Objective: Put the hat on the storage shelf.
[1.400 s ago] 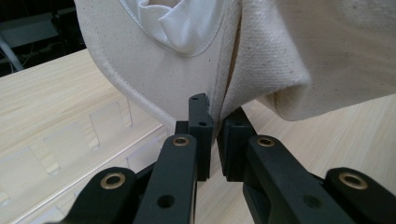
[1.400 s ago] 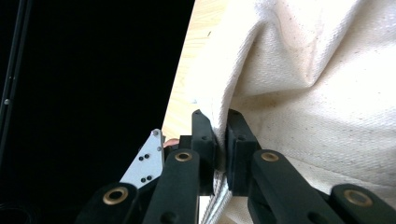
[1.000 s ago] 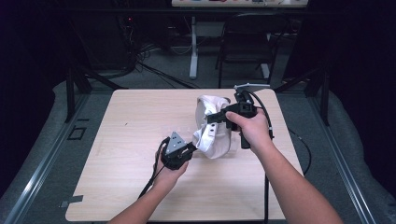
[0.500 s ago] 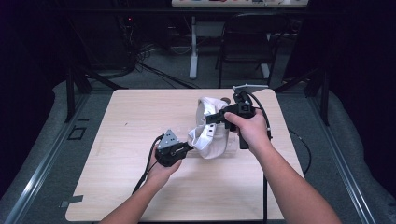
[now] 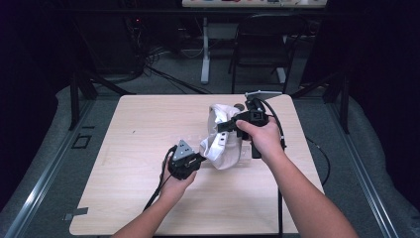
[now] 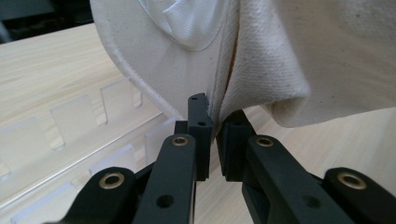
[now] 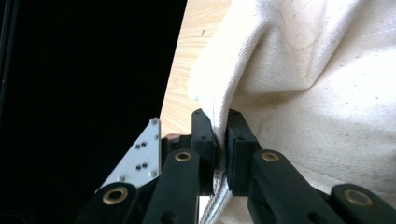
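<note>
A white canvas cloth item [image 5: 224, 148], shaped like a cap or a small bag, hangs just above the middle of the wooden table [image 5: 133, 129], stretched between both grippers. My left gripper [image 5: 198, 157] is shut on its lower left edge; in the left gripper view the jaws [image 6: 215, 116] pinch a seam of the cloth [image 6: 280, 60]. Higher up, at the right, my right gripper [image 5: 221, 127] is shut on the upper rim. The right gripper view shows that gripper [image 7: 219, 122] clamping a folded hem of the cloth [image 7: 327, 93].
A clear plastic piece with slots [image 6: 79, 130] lies on the table under the cloth. A dark chair [image 5: 262, 44] and a desk leg [image 5: 204, 49] stand beyond the far edge. Cables trail from both grippers over the near side of the table.
My left gripper has shifted a little to the left with the cloth's lower edge in it. The right gripper has hardly moved.
</note>
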